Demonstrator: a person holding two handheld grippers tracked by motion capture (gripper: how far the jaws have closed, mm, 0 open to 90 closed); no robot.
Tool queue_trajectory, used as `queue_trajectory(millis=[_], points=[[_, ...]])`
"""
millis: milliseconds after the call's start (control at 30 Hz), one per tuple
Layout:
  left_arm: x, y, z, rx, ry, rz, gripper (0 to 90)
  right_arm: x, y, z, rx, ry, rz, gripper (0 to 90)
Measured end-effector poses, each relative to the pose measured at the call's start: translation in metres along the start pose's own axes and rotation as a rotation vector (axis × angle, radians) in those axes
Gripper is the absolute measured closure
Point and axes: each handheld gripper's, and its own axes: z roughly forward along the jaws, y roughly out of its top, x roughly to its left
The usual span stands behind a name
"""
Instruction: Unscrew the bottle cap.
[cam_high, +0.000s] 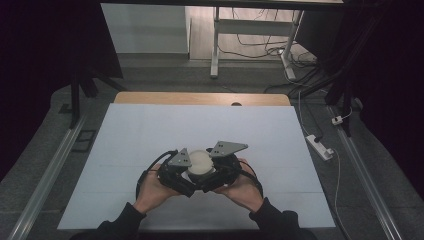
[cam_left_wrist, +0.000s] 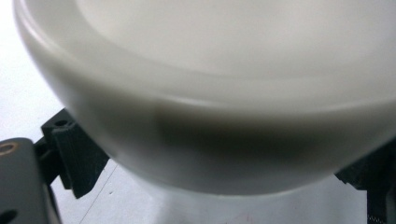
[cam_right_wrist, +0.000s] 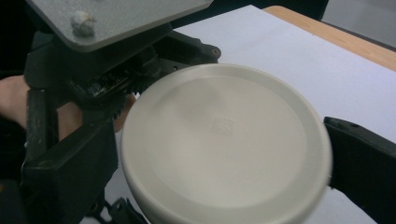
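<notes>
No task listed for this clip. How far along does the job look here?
Done: both tools are at the round white container on the white mat. In hand: left tool and right tool flank it; grip unclear. Left: its lid looks on, nothing opened.

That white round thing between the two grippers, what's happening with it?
A person holds a gripper in each hand and has brought both in on a white lidded bowl near the front of the white mat. The left gripper and right gripper flank it from either side, jaws set around its body. Whether it is lifted or resting on the mat is unclear.
</notes>
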Motion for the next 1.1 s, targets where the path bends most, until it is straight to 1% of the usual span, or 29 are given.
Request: queue_trajectory(millis=[33, 67, 133, 233, 267, 300, 333, 433, 467, 500, 533, 600, 667, 767, 833, 1100], points=[[-0.001, 0.001, 0.000, 0.004, 0.004, 0.005, 7.8, 0.002, 0.000, 0.002, -0.001, -0.011, 0.003, 3.1], [-0.001, 0.001, 0.000, 0.004, 0.004, 0.007, 7.8, 0.002, 0.000, 0.002, -0.001, -0.011, 0.003, 3.1], [-0.002, 0.001, 0.000, 0.001, -0.004, 0.007, 7.8, 0.003, -0.001, 0.001, -0.003, -0.024, 0.001, 6.6], [-0.001, 0.001, -0.001, 0.003, -0.022, 0.021, 7.8, 0.003, -0.001, 0.000, -0.004, -0.017, 0.002, 6.8], [-0.001, 0.001, -0.001, 0.005, -0.034, 0.029, 7.8, 0.003, -0.002, 0.000, -0.005, -0.010, -0.010, 6.8], [0.000, 0.000, -0.001, 0.007, -0.051, 0.040, 7.8, 0.002, -0.002, 0.000, -0.003, 0.003, -0.020, 6.9], [0.001, 0.000, -0.001, 0.008, -0.069, 0.049, 7.8, 0.001, -0.002, -0.001, 0.003, 0.042, -0.034, 6.9], [0.003, -0.002, -0.001, -0.001, -0.135, 0.069, 7.8, -0.004, -0.004, -0.003, -0.004, 0.117, -0.051, 7.1], [0.004, -0.003, -0.001, -0.007, -0.154, 0.075, 7.8, -0.004, -0.004, -0.003, -0.004, 0.117, -0.051, 7.1], [0.004, -0.003, -0.002, -0.011, -0.173, 0.080, 7.8, -0.008, -0.005, -0.005, -0.013, 0.167, -0.059, 7.2], [0.005, -0.003, -0.002, -0.016, -0.189, 0.084, 7.8, -0.008, -0.005, -0.005, -0.013, 0.167, -0.059, 7.2], [0.005, -0.003, -0.003, -0.023, -0.208, 0.093, 7.8, -0.010, -0.006, -0.007, -0.024, 0.205, -0.063, 7.2], [0.005, -0.002, -0.002, -0.025, -0.212, 0.092, 7.8, -0.011, -0.005, -0.008, -0.025, 0.218, -0.060, 7.2], [0.004, -0.003, -0.001, -0.017, -0.203, 0.095, 7.8, -0.010, -0.004, -0.008, -0.018, 0.213, -0.057, 7.3], [0.004, -0.003, -0.001, -0.012, -0.195, 0.098, 7.8, -0.011, -0.004, -0.008, -0.025, 0.218, -0.043, 7.3], [0.005, -0.003, -0.002, -0.011, -0.173, 0.089, 7.8, -0.012, -0.002, -0.013, -0.034, 0.192, -0.038, 7.3]])
